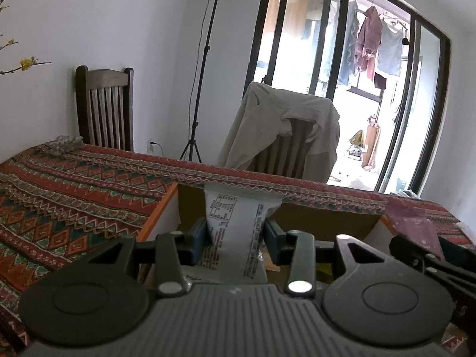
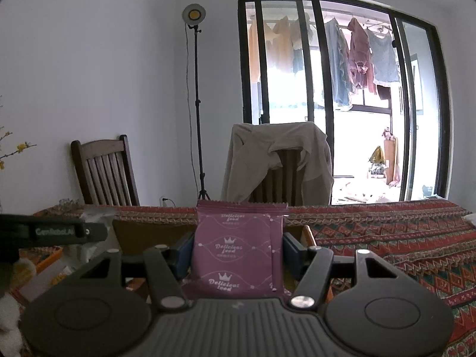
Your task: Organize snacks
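Note:
My left gripper [image 1: 235, 235] is shut on a white snack packet [image 1: 235, 226] with black print, held upright above an open cardboard box [image 1: 327, 217] with an orange rim. My right gripper [image 2: 236, 248] is shut on a purple snack packet [image 2: 238, 247] printed "Delicious food", held upright over the same box [image 2: 142, 232]. The purple packet [image 1: 413, 223] and the right gripper's body also show at the right edge of the left wrist view. The left gripper's body [image 2: 53, 232] shows at the left of the right wrist view.
The table carries a red patterned cloth [image 1: 74, 196]. Behind it stand a dark wooden chair [image 1: 104, 107], a chair draped with a beige garment [image 1: 285, 131] and a light stand [image 2: 196, 104]. Glass doors [image 2: 342, 89] lie behind. Yellow and white items [image 2: 44, 267] sit inside the box at left.

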Available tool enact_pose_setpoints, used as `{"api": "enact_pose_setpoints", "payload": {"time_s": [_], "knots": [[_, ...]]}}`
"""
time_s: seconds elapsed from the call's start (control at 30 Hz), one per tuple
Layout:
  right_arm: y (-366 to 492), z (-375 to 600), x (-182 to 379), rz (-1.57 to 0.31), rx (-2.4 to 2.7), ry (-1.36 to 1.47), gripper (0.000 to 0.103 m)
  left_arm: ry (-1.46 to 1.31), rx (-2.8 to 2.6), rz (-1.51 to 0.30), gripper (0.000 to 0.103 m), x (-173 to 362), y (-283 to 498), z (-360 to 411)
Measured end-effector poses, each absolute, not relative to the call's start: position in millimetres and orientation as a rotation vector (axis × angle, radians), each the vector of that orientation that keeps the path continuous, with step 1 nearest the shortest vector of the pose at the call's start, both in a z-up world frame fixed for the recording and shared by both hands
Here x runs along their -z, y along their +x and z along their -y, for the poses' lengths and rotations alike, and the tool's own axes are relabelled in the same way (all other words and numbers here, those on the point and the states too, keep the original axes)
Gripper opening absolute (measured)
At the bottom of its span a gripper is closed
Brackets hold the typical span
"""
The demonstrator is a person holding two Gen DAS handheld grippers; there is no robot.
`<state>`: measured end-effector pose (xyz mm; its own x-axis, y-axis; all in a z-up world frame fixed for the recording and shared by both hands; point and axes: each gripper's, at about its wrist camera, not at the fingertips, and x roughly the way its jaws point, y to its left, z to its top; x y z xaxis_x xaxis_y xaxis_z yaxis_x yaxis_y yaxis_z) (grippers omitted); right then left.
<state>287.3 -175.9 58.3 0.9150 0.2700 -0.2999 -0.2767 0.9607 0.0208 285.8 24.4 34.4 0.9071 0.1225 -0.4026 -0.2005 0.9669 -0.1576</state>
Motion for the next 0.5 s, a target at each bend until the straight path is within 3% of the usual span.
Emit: {"api": "enact_pose_setpoints", "payload": {"time_s": [0.37,0.4,0.47,0.5], "knots": [[289.5,175.8,-53.5,-0.332,-0.279,-0.02,0.061,-0.208,-0.165,-0.383,0.045,-32.6,281.3,-24.5],[289.9,176.2,-54.1,-0.333,-0.283,-0.017,0.062,-0.213,-0.164,-0.378,0.048,-32.9,280.2,-24.9],[288.6,176.8,-54.2,-0.326,-0.285,-0.015,0.069,-0.227,-0.167,-0.359,0.074,-32.8,277.2,-28.4],[287.7,177.3,-54.5,-0.321,-0.289,-0.011,0.074,-0.235,-0.171,-0.344,0.081,-33.8,274.9,-29.0]]}}
